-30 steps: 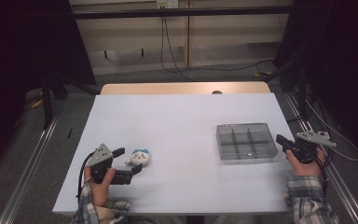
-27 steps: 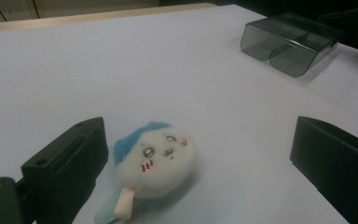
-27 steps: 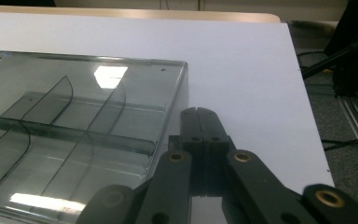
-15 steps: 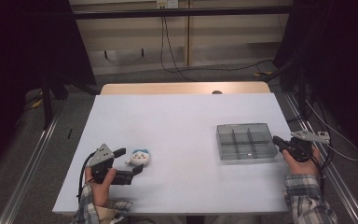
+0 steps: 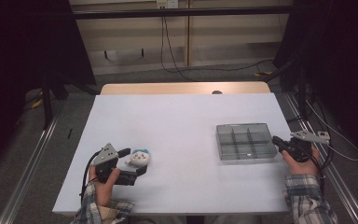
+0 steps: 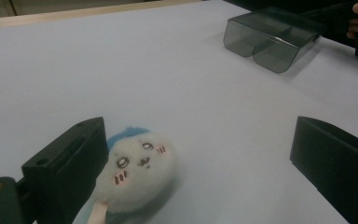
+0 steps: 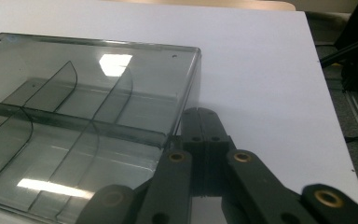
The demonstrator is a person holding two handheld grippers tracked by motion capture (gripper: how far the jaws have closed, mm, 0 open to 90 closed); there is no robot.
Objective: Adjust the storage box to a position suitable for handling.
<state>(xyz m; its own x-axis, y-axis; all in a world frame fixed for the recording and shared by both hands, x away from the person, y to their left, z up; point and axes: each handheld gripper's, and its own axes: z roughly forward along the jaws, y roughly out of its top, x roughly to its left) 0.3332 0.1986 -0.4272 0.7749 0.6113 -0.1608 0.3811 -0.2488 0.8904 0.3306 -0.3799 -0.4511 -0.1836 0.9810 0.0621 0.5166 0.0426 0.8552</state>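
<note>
While left gripper [image 6: 200, 154] gapes around plush toy [image 6: 137, 170], one pad touching, right gripper [image 7: 204, 128] is clamped empty beside tray [image 7: 88, 116]; closing off-centre could squirt plush sideways

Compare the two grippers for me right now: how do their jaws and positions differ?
The left gripper has its jaws wide open around the plush toy; the right gripper has its jaws shut with nothing between them. The left sits by the toy, the right at the divided tray's edge. Both rest low over the table.
</note>
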